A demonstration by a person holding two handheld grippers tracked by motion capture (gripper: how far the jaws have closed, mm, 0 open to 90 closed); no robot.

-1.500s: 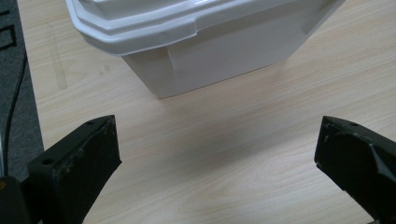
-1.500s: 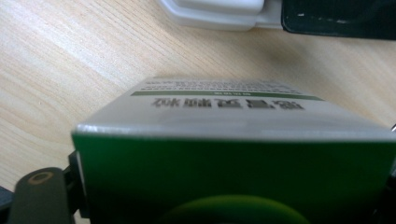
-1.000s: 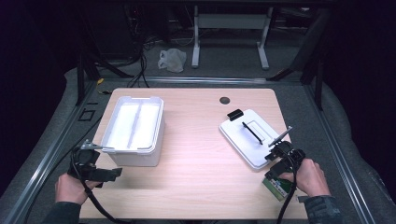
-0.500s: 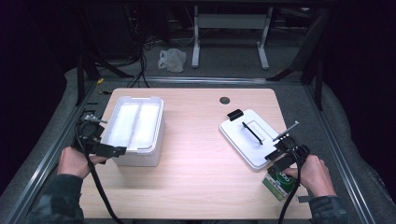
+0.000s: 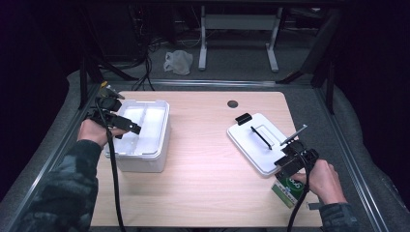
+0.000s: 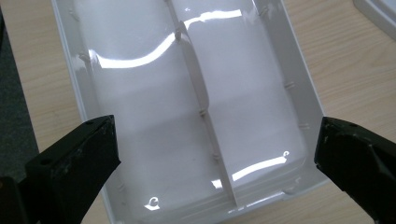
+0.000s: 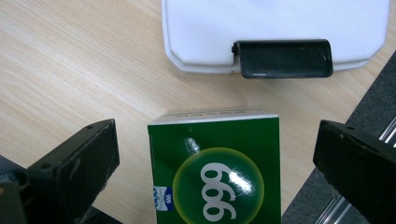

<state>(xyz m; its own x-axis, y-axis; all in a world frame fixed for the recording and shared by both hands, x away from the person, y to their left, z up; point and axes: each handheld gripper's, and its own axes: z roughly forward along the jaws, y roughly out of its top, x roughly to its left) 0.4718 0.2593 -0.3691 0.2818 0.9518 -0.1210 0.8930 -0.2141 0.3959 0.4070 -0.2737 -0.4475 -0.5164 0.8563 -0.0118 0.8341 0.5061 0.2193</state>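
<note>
L gripper (image 5: 126, 126) hovers over white bin (image 6: 196, 93), fingers wide, holding nothing. R gripper (image 7: 215, 154) fingers wide, straddling green box (image 7: 217, 168) w/ "999".

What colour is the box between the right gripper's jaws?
Green, with a yellow-green circle bearing white "999"; the box shows best in the right gripper view.

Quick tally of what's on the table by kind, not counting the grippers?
White divided bin: 1
White lid with black handle and latch: 1
Green box marked 999: 1
Total: 3
</note>
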